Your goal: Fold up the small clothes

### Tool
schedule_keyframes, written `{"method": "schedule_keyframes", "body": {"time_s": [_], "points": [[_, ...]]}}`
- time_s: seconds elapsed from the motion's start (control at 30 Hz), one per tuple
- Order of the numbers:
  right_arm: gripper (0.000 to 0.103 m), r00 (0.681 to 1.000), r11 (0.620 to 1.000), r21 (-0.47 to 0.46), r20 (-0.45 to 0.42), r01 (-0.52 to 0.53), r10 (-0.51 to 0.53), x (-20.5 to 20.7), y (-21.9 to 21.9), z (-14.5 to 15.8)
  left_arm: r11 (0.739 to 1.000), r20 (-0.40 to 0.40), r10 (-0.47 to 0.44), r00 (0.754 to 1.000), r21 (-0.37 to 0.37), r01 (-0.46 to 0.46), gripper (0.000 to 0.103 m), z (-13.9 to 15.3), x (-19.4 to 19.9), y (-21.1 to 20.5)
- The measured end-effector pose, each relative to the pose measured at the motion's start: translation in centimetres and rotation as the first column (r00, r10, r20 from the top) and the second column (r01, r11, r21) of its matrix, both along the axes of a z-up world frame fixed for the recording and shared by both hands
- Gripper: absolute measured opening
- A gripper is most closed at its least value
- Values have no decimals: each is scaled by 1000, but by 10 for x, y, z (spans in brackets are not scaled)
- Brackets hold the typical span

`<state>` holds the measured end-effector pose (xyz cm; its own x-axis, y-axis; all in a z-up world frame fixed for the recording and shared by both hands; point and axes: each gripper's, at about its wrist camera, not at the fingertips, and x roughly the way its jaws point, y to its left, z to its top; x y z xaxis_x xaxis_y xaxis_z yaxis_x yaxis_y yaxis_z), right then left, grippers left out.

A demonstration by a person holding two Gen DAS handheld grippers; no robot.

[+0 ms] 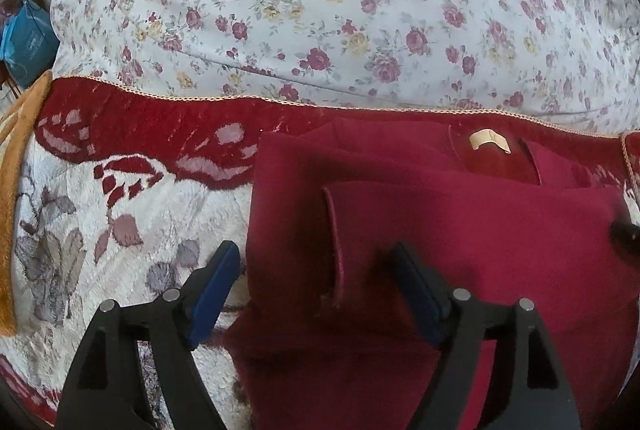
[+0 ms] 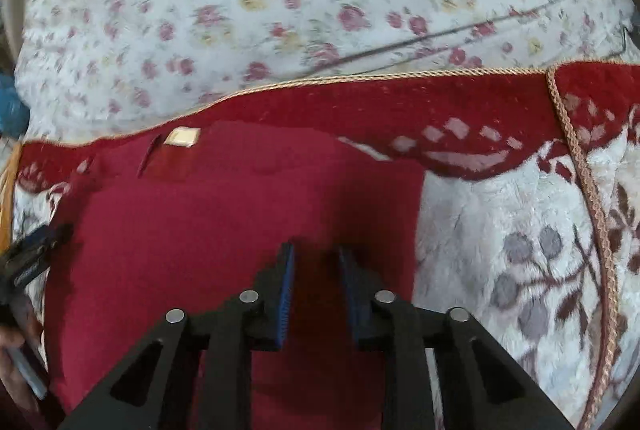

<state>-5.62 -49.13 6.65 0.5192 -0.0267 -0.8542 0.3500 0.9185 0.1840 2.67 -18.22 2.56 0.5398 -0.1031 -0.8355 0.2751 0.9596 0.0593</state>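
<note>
A dark red fleece garment [image 1: 440,230] lies flat on a plush blanket, its pale neck label [image 1: 488,140] at the far edge. My left gripper [image 1: 316,262] hangs open over the garment's left part, with a folded-in flap lying loose between the fingers. In the right wrist view the same garment [image 2: 200,230] fills the centre, label [image 2: 182,136] at the top left. My right gripper [image 2: 316,258] sits on the garment's right part, jaws almost together, red cloth filling the narrow gap. The left gripper and a hand show at that view's left edge.
The blanket [image 1: 100,230] is white and red with a leaf pattern, an orange trim [image 1: 12,190] and a corded border [image 2: 584,190]. Beyond it spreads a floral sheet [image 1: 320,10]. A blue bag [image 1: 24,38] lies past the bed's left side.
</note>
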Motion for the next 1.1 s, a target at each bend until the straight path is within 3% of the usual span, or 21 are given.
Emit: {"method": "schedule_keyframes", "body": {"time_s": [0.13, 0.27, 0.33, 0.47, 0.6, 0.77, 0.87, 0.97, 1.03, 1.07, 1.1], "points": [[28, 999, 998, -65, 22, -22, 24, -22, 14, 25, 1000, -4, 6, 1000, -7, -6, 80, 0, 1, 1], [47, 997, 995, -46, 0, -83, 84, -45, 32, 26, 1000, 4, 2, 1000, 3, -2, 80, 0, 1, 0], [47, 993, 992, -78, -72, -97, 91, -46, 34, 8, 1000, 8, 0, 1000, 2, 0, 80, -1, 0, 0], [47, 997, 995, -61, -35, -74, 72, -61, 32, 25, 1000, 2, 0, 1000, -20, 0, 80, 4, -9, 8], [64, 996, 988, -128, -23, -84, 82, -97, 32, 60, 998, 3, -42, 999, -57, 42, 82, 17, -37, 28], [70, 983, 982, -68, -64, -177, 173, -142, 31, 73, 994, 7, -64, 998, -93, 65, 86, 30, -78, 57], [77, 975, 974, -44, -40, -222, 221, -168, 45, 67, 992, 10, -56, 998, -110, 57, 86, 34, -106, 76], [77, 974, 969, 103, -3, -226, 227, -179, 59, 33, 992, 8, -34, 999, -118, 34, 86, 32, -133, 96], [77, 975, 966, 135, -14, -219, 223, -177, 70, 8, 994, -7, -16, 1000, -110, 15, 86, 25, -148, 107], [69, 976, 967, 141, -21, -210, 215, -176, 76, -2, 994, -17, -13, 1000, -107, 11, 86, 22, -155, 111], [53, 976, 968, 143, -31, -207, 213, -174, 81, -9, 995, -31, -10, 999, -101, 7, 86, 18, -162, 115]]}}
